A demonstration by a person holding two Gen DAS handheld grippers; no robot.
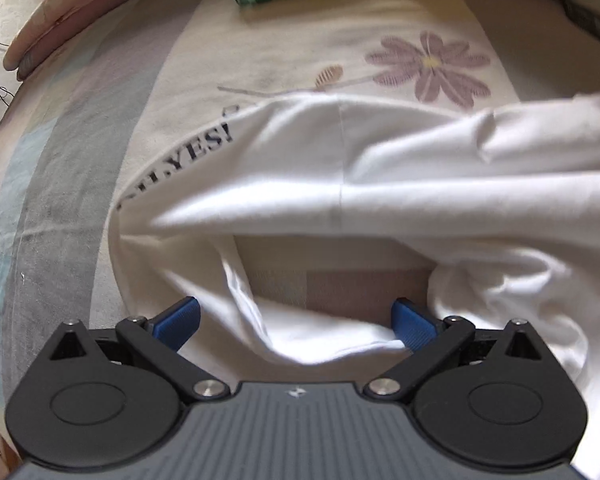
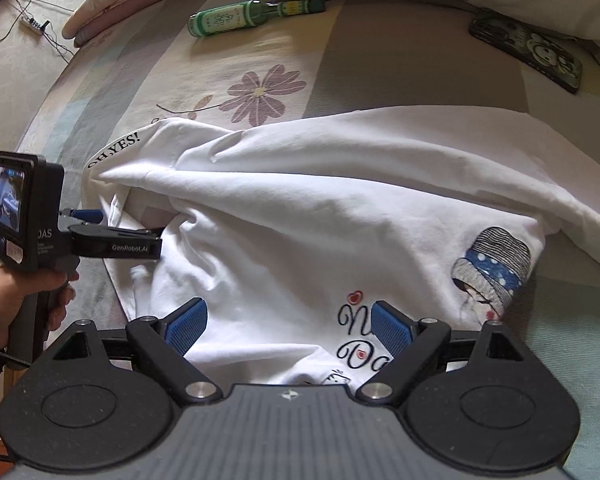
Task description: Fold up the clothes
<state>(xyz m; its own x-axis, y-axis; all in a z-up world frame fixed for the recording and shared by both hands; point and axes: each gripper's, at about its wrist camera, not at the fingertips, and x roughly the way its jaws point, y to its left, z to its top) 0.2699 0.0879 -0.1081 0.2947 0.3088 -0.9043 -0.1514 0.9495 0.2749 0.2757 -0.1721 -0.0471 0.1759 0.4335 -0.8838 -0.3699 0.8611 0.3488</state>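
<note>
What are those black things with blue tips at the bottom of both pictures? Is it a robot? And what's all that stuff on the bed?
Not a robot. A person holds a hand tool in each hand, each with two blue-padded fingers that pinch like tongs. A small camera sits on each tool, so each picture looks out along its fingers. One picture comes from the left gripper, the other from the right gripper. In the right one you can also see the person's hand holding the left tool from the side.

On the flowered bedspread lies a crumpled white T-shirt with printed words and a cartoon. Farther back lie a green bottle and a phone in a cartoon case.

Both grippers are open over the shirt; nothing is held.
</note>
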